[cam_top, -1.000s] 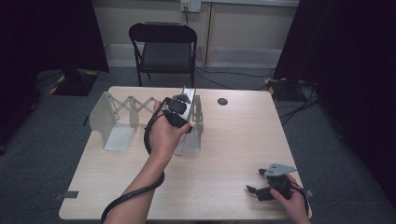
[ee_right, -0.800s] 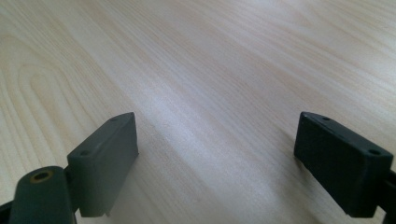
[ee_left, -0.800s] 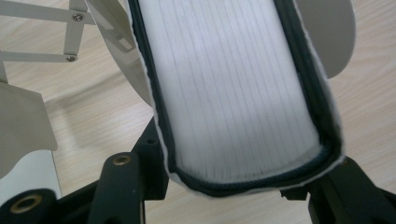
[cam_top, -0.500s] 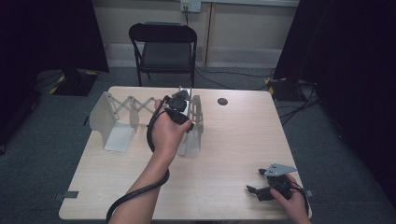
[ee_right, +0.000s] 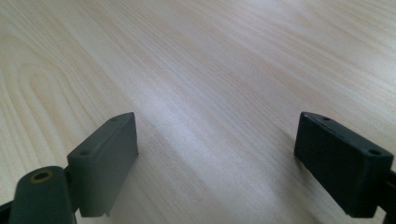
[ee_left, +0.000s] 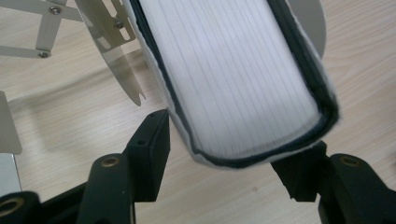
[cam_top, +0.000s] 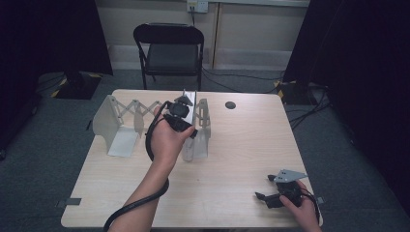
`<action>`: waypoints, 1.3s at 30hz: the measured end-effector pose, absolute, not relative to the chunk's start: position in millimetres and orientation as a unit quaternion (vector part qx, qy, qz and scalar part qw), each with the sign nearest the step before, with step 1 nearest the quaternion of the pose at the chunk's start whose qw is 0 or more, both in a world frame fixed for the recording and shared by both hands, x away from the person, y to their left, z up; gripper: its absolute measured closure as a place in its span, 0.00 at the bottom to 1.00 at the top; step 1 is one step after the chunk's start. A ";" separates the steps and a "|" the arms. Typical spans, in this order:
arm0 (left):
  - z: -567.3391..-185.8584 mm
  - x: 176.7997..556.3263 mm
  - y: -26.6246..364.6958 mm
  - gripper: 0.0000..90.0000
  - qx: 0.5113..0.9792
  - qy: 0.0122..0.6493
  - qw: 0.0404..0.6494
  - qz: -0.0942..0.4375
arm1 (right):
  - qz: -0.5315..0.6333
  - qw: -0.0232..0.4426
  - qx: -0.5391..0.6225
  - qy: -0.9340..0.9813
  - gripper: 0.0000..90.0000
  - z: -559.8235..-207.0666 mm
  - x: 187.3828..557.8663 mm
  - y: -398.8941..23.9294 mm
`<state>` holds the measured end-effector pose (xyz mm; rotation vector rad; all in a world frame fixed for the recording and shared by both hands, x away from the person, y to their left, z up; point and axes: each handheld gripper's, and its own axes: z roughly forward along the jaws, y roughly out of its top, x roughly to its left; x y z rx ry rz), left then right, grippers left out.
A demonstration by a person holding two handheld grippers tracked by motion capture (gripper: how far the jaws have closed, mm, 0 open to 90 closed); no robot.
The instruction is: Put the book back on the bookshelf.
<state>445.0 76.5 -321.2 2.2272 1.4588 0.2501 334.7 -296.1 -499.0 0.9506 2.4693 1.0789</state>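
So from the high view: the left tongs (cam_top: 189,107) are up at the far middle of the tabletop (cam_top: 241,145), right at the white book (cam_top: 190,100) that stands on edge in the metal accordion rack (cam_top: 121,121), between its right-hand plates. The right tongs (cam_top: 263,197) sit low at the near right corner, well apart from all that, with a hand (cam_top: 302,208) wrapped round them. A small dark disc (cam_top: 230,105) lies near the far edge, and a black chair (cam_top: 170,48) stands behind the tabletop.

Left gripper view: the book (ee_left: 233,74) is between the jaws, page edges facing the camera, dark lining along the cover. The jaws have just been opening, there's a sliver of gap on the left side and the right pad sits right by the cover, so the squeeze looks let go.

Right gripper view: jaws spread wide over bare pale wood (ee_right: 210,60), nothing between them.
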 end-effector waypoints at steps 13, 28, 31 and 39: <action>-327.4 437.6 86.0 0.38 0.818 0.513 0.242 0.094 | 0.374 0.141 0.330 0.855 0.14 -499.0 334.6 -296.0; -331.2 433.4 95.3 0.33 0.824 0.505 0.241 0.091 | 0.374 0.141 0.330 0.855 0.15 -499.0 334.5 -296.0; -331.4 431.8 96.7 0.30 0.825 0.502 0.242 0.092 | 0.374 0.141 0.329 0.856 0.14 -499.1 334.6 -296.1; -334.1 427.7 101.3 0.29 0.826 0.502 0.244 0.085 | 0.374 0.141 0.329 0.856 0.15 -499.0 334.6 -296.1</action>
